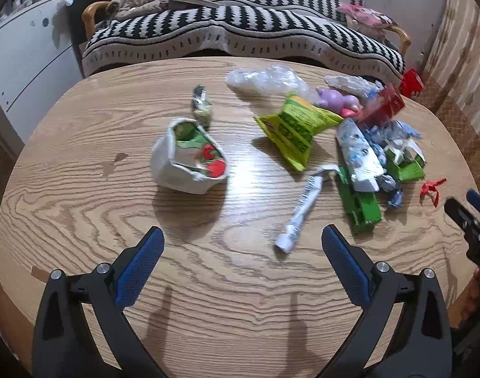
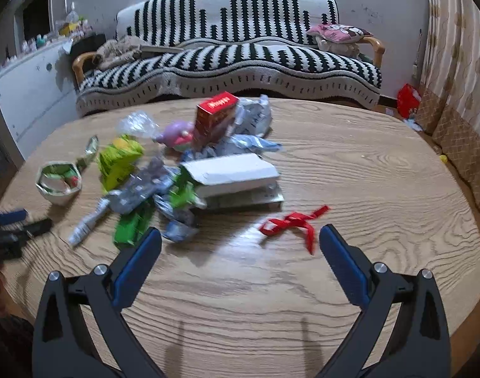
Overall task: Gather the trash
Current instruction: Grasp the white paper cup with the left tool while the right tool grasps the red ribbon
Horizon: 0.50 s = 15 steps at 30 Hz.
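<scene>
Left gripper [image 1: 242, 236] jaws wide apart, nothing between; white tube [image 1: 301, 208] lies just beyond its right finger, on wooden table [image 1: 82, 145]. Right gripper [image 2: 240, 236] jaws also spread, empty; red ribbon [image 2: 295, 222] just beyond its right fingertip. Trash pile [image 2: 183, 170] beyond-left of ribbon. Count: one paper cup [image 1: 186, 157], one red box [image 2: 216, 116], one white box [image 2: 233, 173].

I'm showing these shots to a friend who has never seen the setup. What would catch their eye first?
First, the heap of bright litter: a lime-green wrapper, a red box and a white box, piled right of the wooden table's middle. Next, the white paper cup standing alone to the left, and the red ribbon lying apart. Behind, a black-and-white striped sofa.
</scene>
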### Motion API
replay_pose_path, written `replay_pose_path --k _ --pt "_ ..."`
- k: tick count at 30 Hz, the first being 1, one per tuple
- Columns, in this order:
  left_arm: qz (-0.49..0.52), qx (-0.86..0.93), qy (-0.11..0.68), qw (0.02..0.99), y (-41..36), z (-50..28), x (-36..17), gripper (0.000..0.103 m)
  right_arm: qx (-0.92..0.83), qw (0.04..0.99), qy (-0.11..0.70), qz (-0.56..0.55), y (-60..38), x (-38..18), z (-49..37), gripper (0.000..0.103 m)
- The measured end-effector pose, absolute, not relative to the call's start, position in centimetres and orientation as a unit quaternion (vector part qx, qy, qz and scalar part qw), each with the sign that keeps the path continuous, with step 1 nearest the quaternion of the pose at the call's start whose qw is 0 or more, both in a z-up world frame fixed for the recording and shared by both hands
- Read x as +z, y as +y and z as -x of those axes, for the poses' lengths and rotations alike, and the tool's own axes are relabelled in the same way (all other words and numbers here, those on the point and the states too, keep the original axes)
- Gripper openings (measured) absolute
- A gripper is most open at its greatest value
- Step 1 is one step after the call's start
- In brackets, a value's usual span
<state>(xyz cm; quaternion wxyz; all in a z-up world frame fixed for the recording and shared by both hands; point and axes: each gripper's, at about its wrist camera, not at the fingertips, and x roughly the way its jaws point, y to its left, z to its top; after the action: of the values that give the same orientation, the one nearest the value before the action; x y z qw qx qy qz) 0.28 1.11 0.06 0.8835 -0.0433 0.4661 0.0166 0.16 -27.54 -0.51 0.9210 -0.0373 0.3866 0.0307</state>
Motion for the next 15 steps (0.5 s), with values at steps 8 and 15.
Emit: replay_pose_path --k 8,15 --pt "0.086 0.037 0.434 0.896 4.6 -1.0 -1.2 0.097 0.013 0.906 0.423 -0.004 -31.9 -3.0 -1.4 0.097" --pt "0.098 0.025 0.442 0.891 5.6 -3.6 -1.7 0.097 -0.037 0.881 0.471 0.009 -30.8 -4.6 -5.0 0.097"
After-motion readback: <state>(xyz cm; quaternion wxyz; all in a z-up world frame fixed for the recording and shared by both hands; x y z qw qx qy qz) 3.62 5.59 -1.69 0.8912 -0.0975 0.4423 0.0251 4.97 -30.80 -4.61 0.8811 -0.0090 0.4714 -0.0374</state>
